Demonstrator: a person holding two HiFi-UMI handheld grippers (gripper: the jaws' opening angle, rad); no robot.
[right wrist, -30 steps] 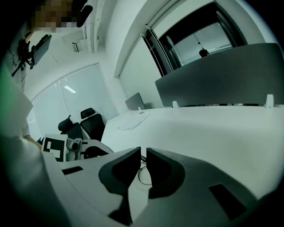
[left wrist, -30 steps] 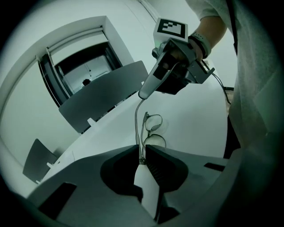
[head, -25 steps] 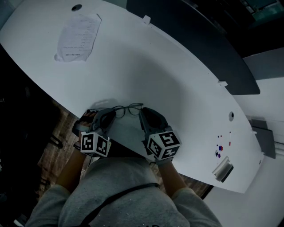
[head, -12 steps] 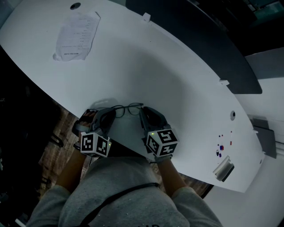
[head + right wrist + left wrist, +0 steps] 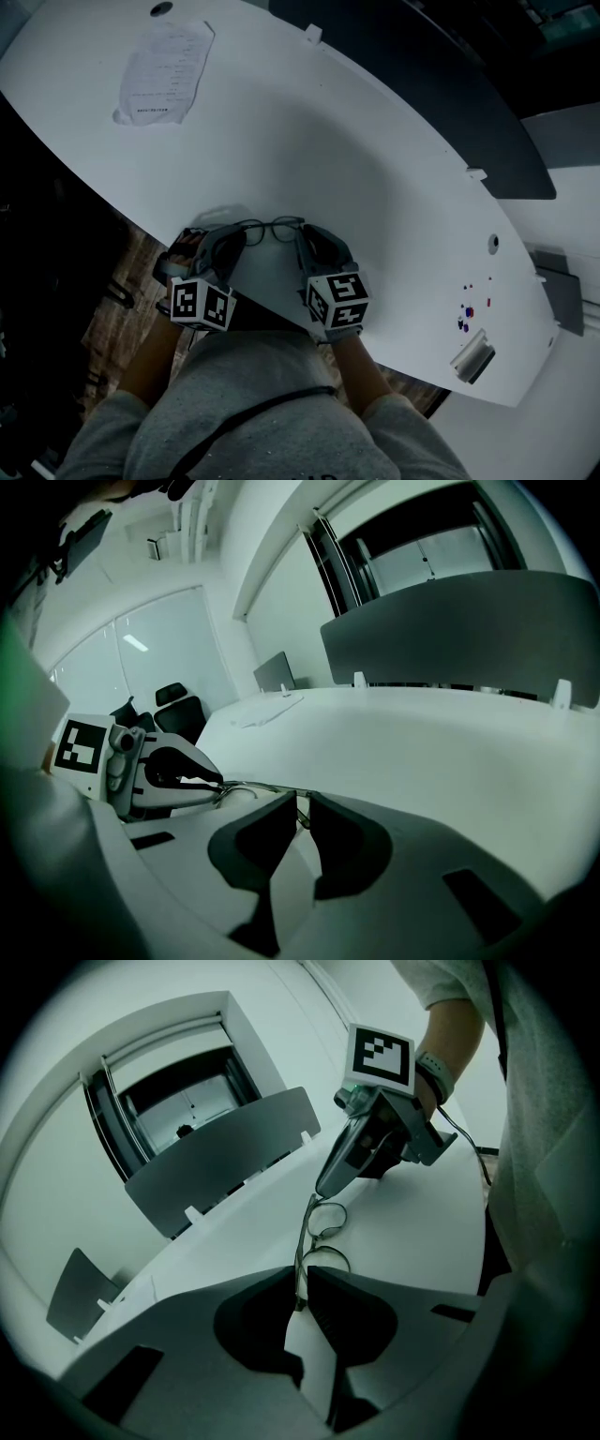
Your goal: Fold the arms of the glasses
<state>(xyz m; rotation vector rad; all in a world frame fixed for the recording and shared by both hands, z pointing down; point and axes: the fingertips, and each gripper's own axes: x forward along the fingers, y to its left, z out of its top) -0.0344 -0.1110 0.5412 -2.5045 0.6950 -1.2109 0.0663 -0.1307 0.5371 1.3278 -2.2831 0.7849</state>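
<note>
At the near edge of the curved white table [image 5: 356, 159], thin dark-rimmed glasses [image 5: 273, 228] are being held on the tabletop, one end being pinched by the left gripper [image 5: 302, 1274], the other by the right gripper [image 5: 303, 796].

- A grey sweatshirt [image 5: 244, 375] was worn, with its sleeves pushed up.
- A thin dark strap [image 5: 262, 405] was seen across its front.
- A pale wristband [image 5: 437, 1071] was worn on the right wrist.
- The left gripper [image 5: 237, 236] and the right gripper [image 5: 304, 236] were fitted with curved grey jaws.
- Each was topped by a white cube printed with black square markers: the left cube [image 5: 202, 305] and the right cube [image 5: 337, 300].
- A thin dark cable [image 5: 457, 1136] was attached to the right gripper.
</note>
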